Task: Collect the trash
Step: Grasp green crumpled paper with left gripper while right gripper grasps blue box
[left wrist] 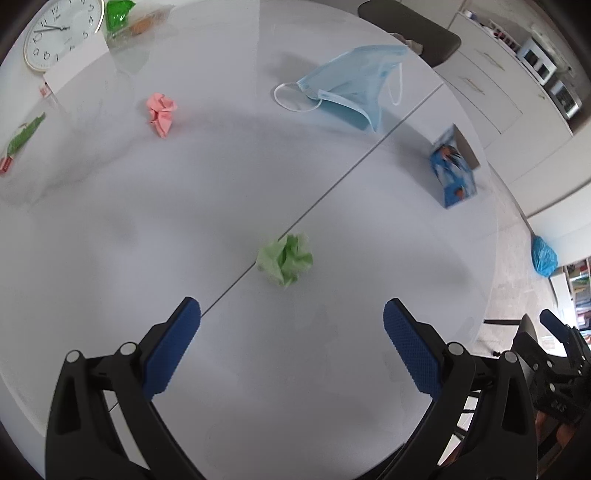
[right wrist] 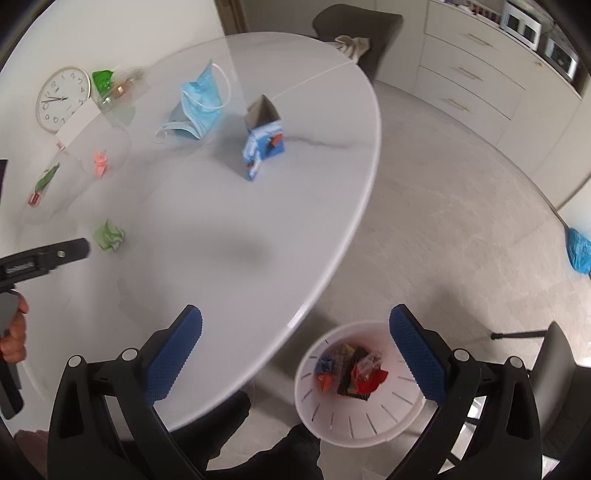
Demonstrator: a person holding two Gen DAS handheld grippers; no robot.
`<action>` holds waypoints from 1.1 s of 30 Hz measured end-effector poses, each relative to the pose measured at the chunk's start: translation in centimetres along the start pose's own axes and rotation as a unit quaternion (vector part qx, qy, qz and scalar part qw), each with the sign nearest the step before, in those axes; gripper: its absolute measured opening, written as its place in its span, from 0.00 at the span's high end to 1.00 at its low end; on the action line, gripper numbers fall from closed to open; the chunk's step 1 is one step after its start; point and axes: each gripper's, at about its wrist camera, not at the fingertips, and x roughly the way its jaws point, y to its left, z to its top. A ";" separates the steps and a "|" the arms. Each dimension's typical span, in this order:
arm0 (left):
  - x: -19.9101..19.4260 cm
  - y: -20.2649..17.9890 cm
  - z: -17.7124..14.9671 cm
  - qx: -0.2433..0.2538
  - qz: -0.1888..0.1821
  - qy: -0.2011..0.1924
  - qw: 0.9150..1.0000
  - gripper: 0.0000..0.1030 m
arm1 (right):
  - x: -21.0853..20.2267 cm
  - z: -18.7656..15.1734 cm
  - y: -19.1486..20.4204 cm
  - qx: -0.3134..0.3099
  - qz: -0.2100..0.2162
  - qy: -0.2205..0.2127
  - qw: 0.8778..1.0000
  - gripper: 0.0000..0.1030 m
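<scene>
My left gripper (left wrist: 291, 314) is open and empty above the white table (left wrist: 184, 229), a short way before a crumpled green paper ball (left wrist: 285, 260), which also shows in the right wrist view (right wrist: 108, 235). Further off lie a pink paper ball (left wrist: 161, 112), a blue face mask (left wrist: 351, 85) and a blue carton (left wrist: 454, 170). My right gripper (right wrist: 295, 321) is open and empty over the table's edge, above a white bin (right wrist: 314, 398) on the floor that holds several colourful wrappers. The left gripper's finger (right wrist: 55, 254) shows at the left of the right wrist view.
A wall clock (left wrist: 61, 31), a green wrapper (left wrist: 118, 13) and a green-and-red wrapper (left wrist: 20, 142) lie at the table's far left. A dark chair (left wrist: 413, 27) stands behind the table. Cabinets (right wrist: 469, 77) line the wall. A blue bag (right wrist: 578, 254) lies on the floor.
</scene>
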 end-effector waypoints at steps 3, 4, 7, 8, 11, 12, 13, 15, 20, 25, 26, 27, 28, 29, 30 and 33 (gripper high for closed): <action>1.6 -0.1 0.8 -0.011 0.004 0.005 1.000 0.11 | 0.7 1.4 0.6 -0.012 0.003 0.003 1.000 0.02; 2.0 -0.1 1.0 -0.014 0.005 0.006 1.000 0.16 | 1.0 2.0 0.8 -0.016 0.003 0.005 1.000 0.02; 3.3 -0.2 1.6 -0.028 0.005 0.011 1.000 0.24 | 1.7 3.1 1.0 -0.025 0.006 0.009 1.000 0.02; 3.6 -0.1 1.8 -0.032 0.007 0.011 0.999 0.27 | 2.0 3.6 1.0 -0.030 0.006 0.010 0.999 0.02; 4.5 -0.2 2.1 -0.041 0.008 0.016 0.999 0.39 | 2.6 4.7 1.1 -0.042 0.007 0.013 0.999 0.02; 4.8 -0.3 2.2 -0.043 0.009 0.019 0.999 0.44 | 2.8 5.1 1.1 -0.048 0.007 0.014 0.999 0.02; 5.1 -0.4 2.2 -0.043 0.011 0.021 0.999 0.50 | 3.0 5.3 1.1 -0.051 0.007 0.014 0.999 0.02; 5.6 -0.7 2.2 -0.041 0.016 0.026 0.999 0.57 | 3.3 6.0 1.2 -0.057 0.006 0.014 0.998 0.02; 5.9 -1.4 2.6 -0.034 0.035 0.022 0.999 0.64 | 3.8 7.2 1.0 -0.060 0.009 0.011 0.998 0.02; 5.8 -1.4 2.6 -0.032 0.041 0.023 0.998 0.67 | 4.1 7.8 0.9 -0.057 0.014 0.010 0.998 0.02; 5.7 -1.5 2.6 -0.033 0.042 0.023 0.998 0.67 | 4.1 7.9 1.0 -0.057 0.015 0.010 0.998 0.02; 5.6 -1.5 2.9 -0.033 0.044 0.023 0.998 0.67 | 4.2 8.0 1.0 -0.057 0.015 0.010 0.998 0.02; 5.5 -1.5 3.0 -0.033 0.047 0.023 0.998 0.67 | 4.2 8.1 1.1 -0.057 0.016 0.010 0.998 0.02; 5.5 -1.6 3.1 -0.032 0.050 0.022 0.998 0.67 | 4.3 8.2 1.1 -0.057 0.016 0.009 0.998 0.02; 5.3 -1.6 3.2 -0.031 0.052 0.021 0.998 0.67 | 4.5 8.5 1.1 -0.058 0.016 0.009 0.998 0.02; 4.7 -1.8 3.8 -0.026 0.052 0.017 0.998 0.67 | 5.1 10.1 1.3 -0.062 0.017 -0.001 0.998 0.02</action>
